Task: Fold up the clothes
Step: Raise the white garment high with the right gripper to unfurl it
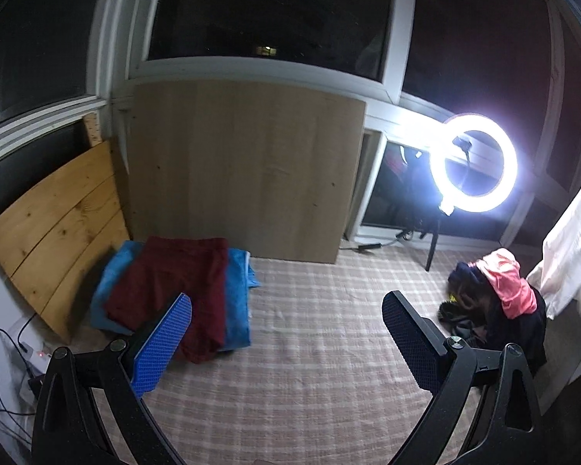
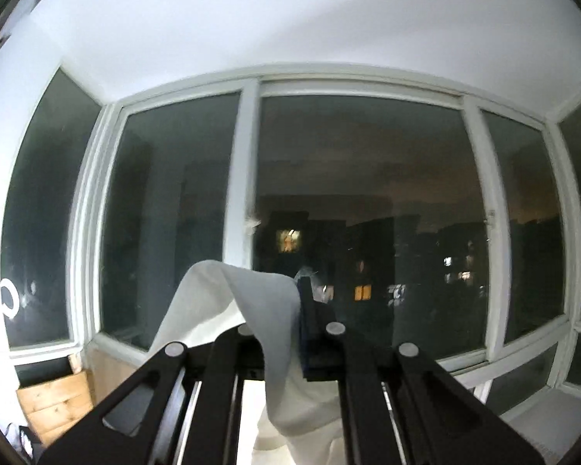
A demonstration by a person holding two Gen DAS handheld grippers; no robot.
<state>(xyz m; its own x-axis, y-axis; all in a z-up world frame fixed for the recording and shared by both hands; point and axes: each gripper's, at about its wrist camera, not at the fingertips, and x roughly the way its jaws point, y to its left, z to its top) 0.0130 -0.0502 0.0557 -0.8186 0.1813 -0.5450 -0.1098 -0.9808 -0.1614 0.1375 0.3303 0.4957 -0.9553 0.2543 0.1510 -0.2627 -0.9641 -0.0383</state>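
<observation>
Left gripper [image 1: 286, 333] is held with jaws wide apart, nothing between them, above a plaid bedcover [image 1: 310, 348]. Blue textured pads [image 1: 162, 343] are seen on the fingers. At far left on the cover a dark red folded garment [image 1: 174, 290] is laid on top of a blue folded garment [image 1: 236, 302]; the left finger overlaps the red one in view, contact cannot be told. At far right a heap of unfolded clothes [image 1: 492, 310] is seen, dark pieces with a pink garment [image 1: 509, 283] on top, well apart from the folded stack. A lit ring light [image 1: 473, 162] on a stand is placed beyond the heap. A tan board [image 1: 244, 170] is leaned against the window behind the stack, with a pine panel [image 1: 54, 228] to its left. A white curtain [image 1: 573, 248] is seen at the right edge.

Right gripper [image 2: 296, 317] is pointed up at the dark windows [image 2: 360, 209]. Its jaws are closed together on a white cloth [image 2: 251, 302], which is draped over the fingers toward the left and hangs down the middle to the near edge of the view.
</observation>
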